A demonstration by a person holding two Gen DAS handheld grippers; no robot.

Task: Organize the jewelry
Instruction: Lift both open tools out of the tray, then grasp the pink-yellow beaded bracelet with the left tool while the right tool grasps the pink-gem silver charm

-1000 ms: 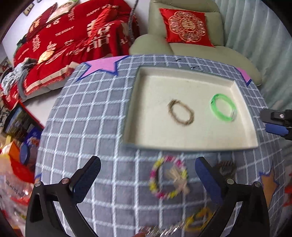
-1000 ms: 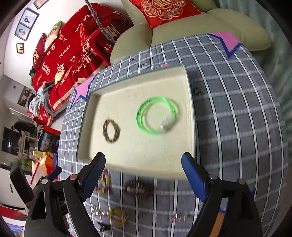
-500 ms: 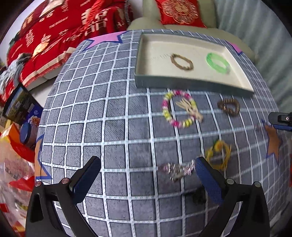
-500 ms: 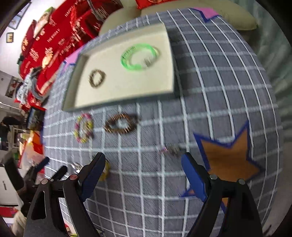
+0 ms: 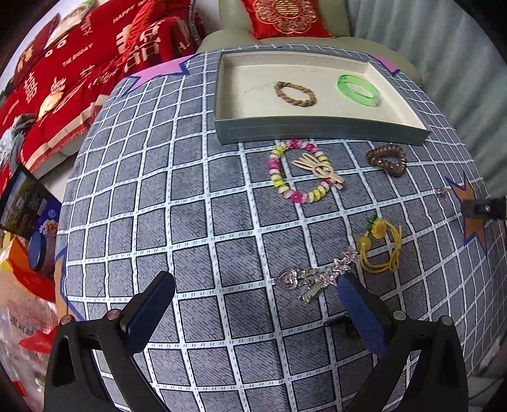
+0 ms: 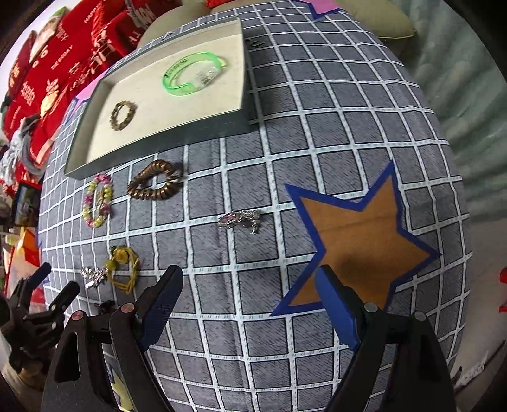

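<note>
A cream-lined grey tray [image 5: 317, 130] [image 6: 164, 139] at the far side holds a brown rope bracelet [image 5: 294, 94] [image 6: 123, 114] and a green bangle [image 5: 358, 85] [image 6: 191, 73]. On the checked cloth lie a pink-yellow bead bracelet [image 5: 285, 187] [image 6: 96, 200] with a beige hair clip [image 5: 318, 169] on it, a brown coil hair tie [image 5: 387, 159] [image 6: 155, 183], a yellow flower hair tie [image 5: 380, 244] [image 6: 122, 266], a silver-pink keychain [image 5: 312, 279] [image 6: 94, 275] and a small silver-pink brooch [image 6: 240, 218]. My left gripper [image 5: 253, 304] stands open, the keychain by its right finger. My right gripper [image 6: 250, 298] is open over bare cloth.
The table's cloth carries an orange star [image 6: 358, 241] under the right gripper and pink stars [image 5: 158, 68] at the far corners. Red bedding [image 5: 79, 63] and a sofa with a red cushion [image 5: 282, 16] lie beyond. Bags and boxes [image 5: 25, 222] crowd the floor at left.
Both grippers have pulled back from over the tray toward the near side of the table and dipped lower. The loose jewelry has come into view. Both stayed open.
</note>
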